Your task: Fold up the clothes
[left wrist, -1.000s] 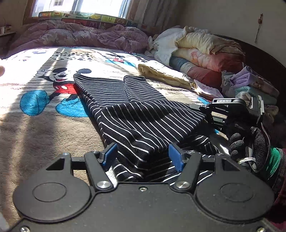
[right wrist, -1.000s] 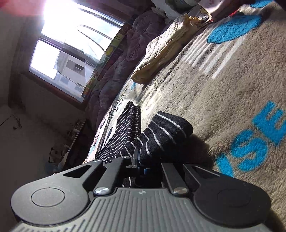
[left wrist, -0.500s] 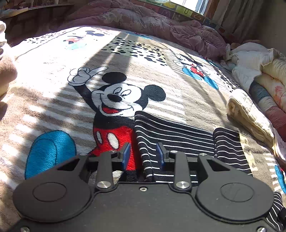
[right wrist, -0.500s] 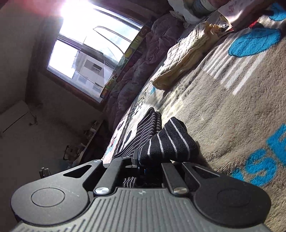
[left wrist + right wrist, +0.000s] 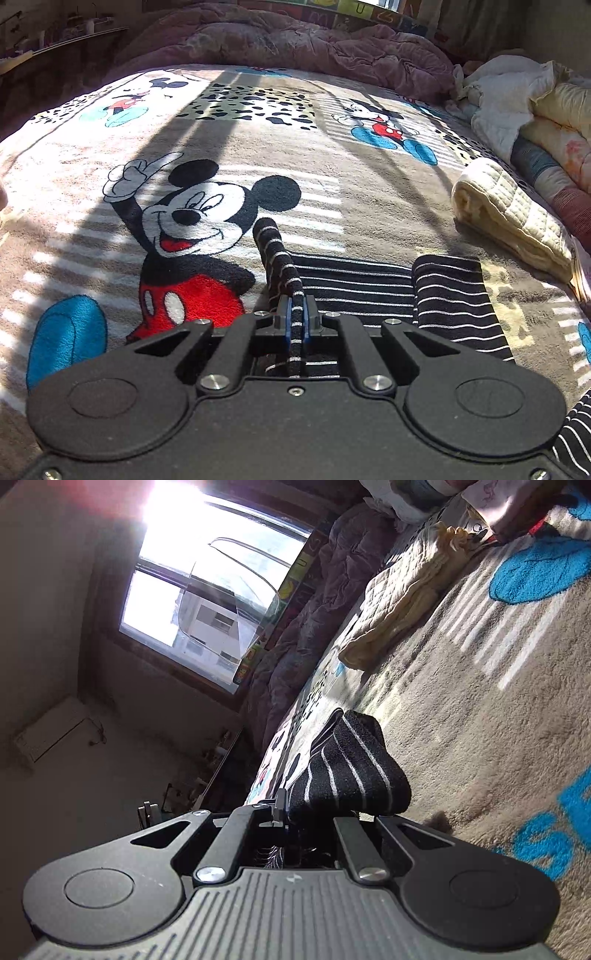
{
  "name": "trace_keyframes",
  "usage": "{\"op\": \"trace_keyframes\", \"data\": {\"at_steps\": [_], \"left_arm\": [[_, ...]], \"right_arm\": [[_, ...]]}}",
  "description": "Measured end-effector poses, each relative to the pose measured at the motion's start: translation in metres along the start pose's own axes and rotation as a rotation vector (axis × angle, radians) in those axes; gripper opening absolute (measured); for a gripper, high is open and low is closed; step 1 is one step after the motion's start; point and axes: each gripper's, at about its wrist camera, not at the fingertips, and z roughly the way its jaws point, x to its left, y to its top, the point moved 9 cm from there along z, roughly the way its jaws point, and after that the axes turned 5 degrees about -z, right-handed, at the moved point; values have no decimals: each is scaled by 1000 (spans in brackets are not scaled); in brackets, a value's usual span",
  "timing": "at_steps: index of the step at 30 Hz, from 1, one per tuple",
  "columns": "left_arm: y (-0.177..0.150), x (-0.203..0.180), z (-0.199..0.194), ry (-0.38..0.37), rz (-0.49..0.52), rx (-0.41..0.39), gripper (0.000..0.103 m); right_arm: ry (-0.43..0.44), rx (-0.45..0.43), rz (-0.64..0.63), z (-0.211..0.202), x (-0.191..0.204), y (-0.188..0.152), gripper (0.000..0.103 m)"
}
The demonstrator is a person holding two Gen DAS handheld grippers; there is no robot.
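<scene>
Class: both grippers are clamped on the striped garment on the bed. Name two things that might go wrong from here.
1. The left gripper pinches only a thin ridge of the striped garment; it may slip out when lifted.
2. The right gripper holds a bunched wad, so the fold might come out uneven.

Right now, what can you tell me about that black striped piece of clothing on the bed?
The black striped garment looks like soft, fuzzy knit with thin white stripes. It lies partly folded on the cartoon-mouse blanket, one folded layer stacked at its right. The left tool is shut on a pinched ridge of its edge, which stands up from the bed. The right tool is shut on another bunched-up part.
</scene>
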Motion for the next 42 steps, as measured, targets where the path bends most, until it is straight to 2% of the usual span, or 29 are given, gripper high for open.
{"op": "trace_keyframes", "data": {"at_steps": [5,12,15,16,17,18,19,22,23,24,26,29,31,32,33,34,35,37,39,42], "left_arm": [[-8,-29,7,20,109,4,3],[-19,-39,30,58,137,27,3],[-20,-39,38,21,108,39,6],[-20,-39,40,9,98,43,13],[-19,-39,39,-21,88,52,25],[-15,-38,34,-58,64,58,29],[-11,-37,28,-95,40,63,29],[4,-30,4,-128,46,5,29],[8,-28,1,-128,57,-4,25],[11,-27,2,-106,93,-11,18],[14,-28,7,-59,169,-13,9],[17,-34,27,-23,248,-10,8],[24,-35,40,13,263,-39,8],[24,-32,51,43,264,-17,8],[17,-27,69,70,271,49,8],[15,-27,75,77,317,42,8],[16,-28,74,89,345,38,10],[25,-27,60,101,315,13,11],[27,-20,25,35,266,-66,11],[1,3,-25,20,209,-116,11]], "right_arm": [[29,-7,3,-10,5,4,6],[32,-10,6,-23,2,8,6],[19,3,16,-25,-4,8,6],[14,10,18,-25,-6,7,6],[7,17,20,-25,-8,6,6],[-1,23,22,-25,-11,5,6],[-11,34,32,-24,-15,3,6],[-33,49,65,-24,-23,-2,6],[-33,49,72,-25,-24,-2,6],[-33,50,80,-25,-25,-3,6],[-32,52,76,-25,-24,-5,6],[-34,70,67,-23,-22,-11,6],[-39,84,63,-21,-22,-15,6],[-44,87,59,-21,-22,-16,6],[-49,90,54,-21,-22,-16,6],[-55,91,53,-21,-23,-16,6],[-60,90,54,-21,-24,-16,6],[-72,85,58,-22,-27,-14,6],[-79,78,68,-22,-30,-13,6],[-101,80,72,-23,-34,-12,10]]}}
